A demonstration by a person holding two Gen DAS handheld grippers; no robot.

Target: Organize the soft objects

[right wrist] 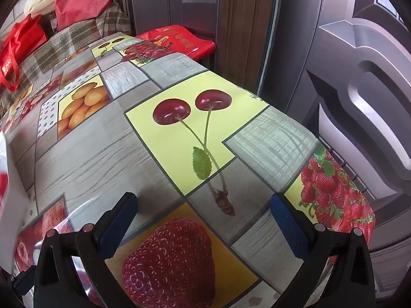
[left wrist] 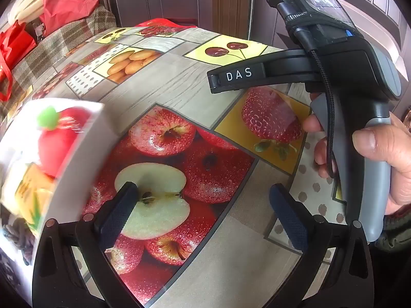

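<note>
both tools (left wrist: 203, 205) (right wrist: 204, 219) agape — perhaps empty

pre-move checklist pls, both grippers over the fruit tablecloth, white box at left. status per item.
1. Left gripper open and empty: ok, only the printed tablecloth shows between the fingers.
2. Right gripper open and empty: ok.
3. White box located: ok, at the left edge of the left wrist view, blurred.
4. Red soft item with green top in the box: ok, though what it is cannot be told.
5. Loose soft objects on the cloth to pick: cannot tell, none show in either view.
6. Grippers apart from each other: ok, the right unit stands off to the side in the person's hand.
</note>
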